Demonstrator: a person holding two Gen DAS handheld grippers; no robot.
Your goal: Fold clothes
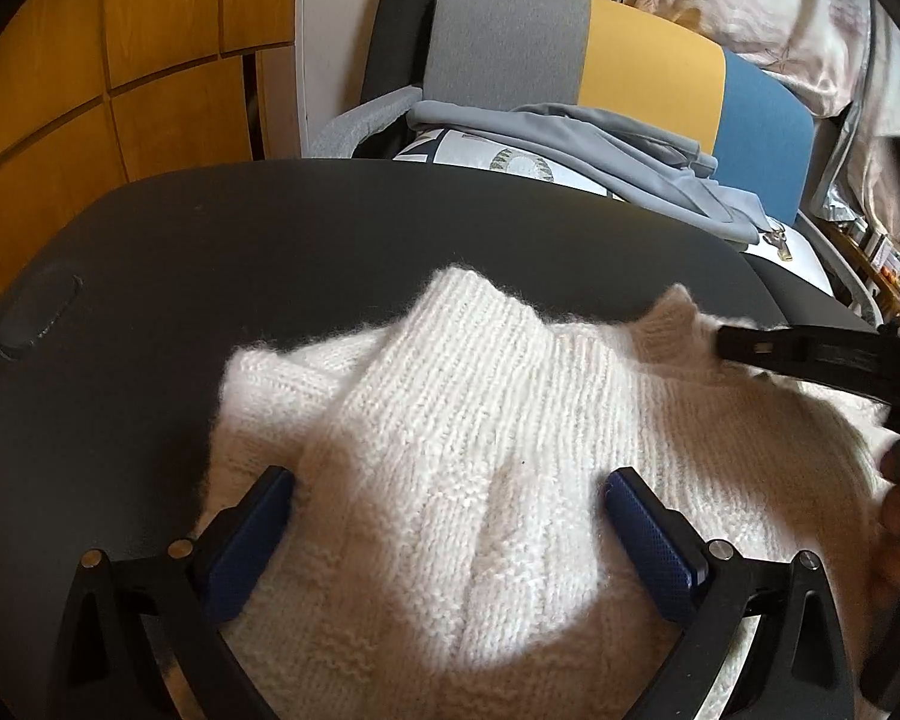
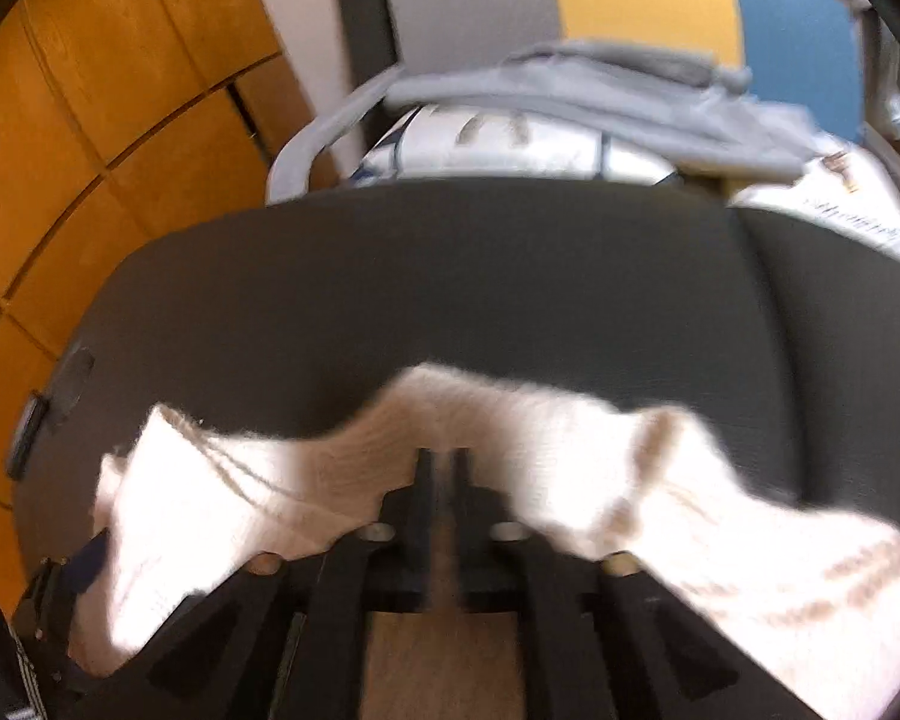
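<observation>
Sweater (image 1: 480, 420): being pinched at far edge by clenched right gripper (image 2: 443, 462).
Left gripper (image 1: 447, 534): being held released, astride knit.
Risk: fuzzy knit being snagged or slipping from pinch, bunching on table (image 1: 270, 228).

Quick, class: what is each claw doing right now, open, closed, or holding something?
Left claw: open, jaws spread over the white knitted sweater, gripping nothing.
Right claw: closed on the sweater's edge.
</observation>
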